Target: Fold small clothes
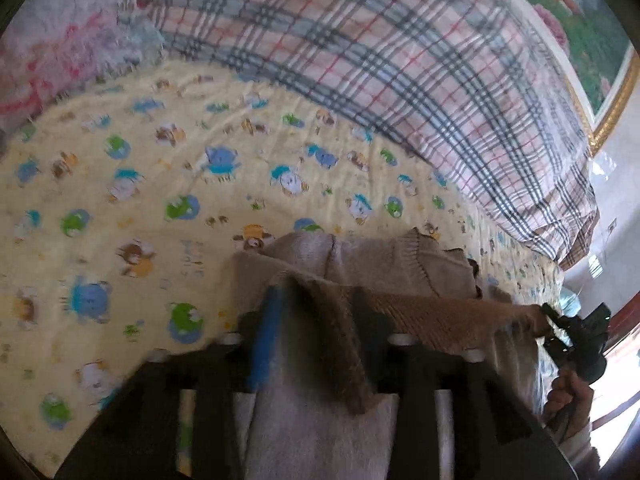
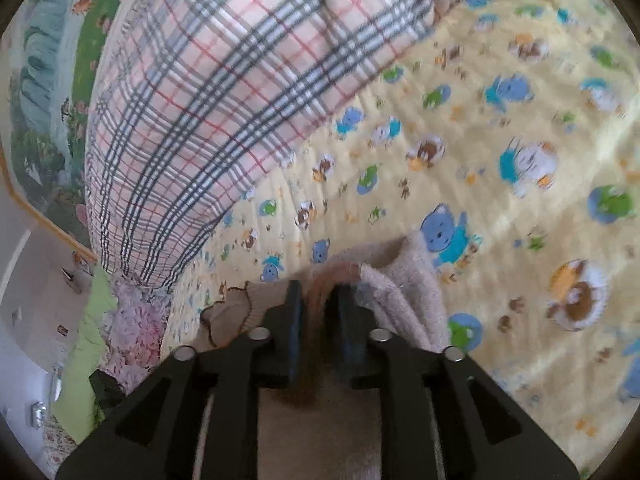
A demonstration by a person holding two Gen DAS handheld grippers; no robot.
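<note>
A small beige knit garment (image 1: 384, 264) with a brown ribbed band (image 1: 440, 316) is held up over the yellow cartoon-print bedsheet (image 1: 140, 200). My left gripper (image 1: 316, 300) is shut on the brown band at one end. My right gripper (image 2: 318, 296) is shut on the same band, with the beige knit garment (image 2: 404, 288) hanging in front of it. The right gripper also shows in the left wrist view (image 1: 560, 324), gripping the band's far end, which stretches taut between the two. The garment's lower part rests on the sheet.
A plaid pink-and-grey quilt (image 1: 380, 60) lies bunched along the far side of the bed. A pink fluffy blanket (image 1: 60, 48) sits at the far left. A framed landscape picture (image 2: 48, 92) hangs on the wall. The bed edge and floor (image 2: 36, 280) lie to the right gripper's left.
</note>
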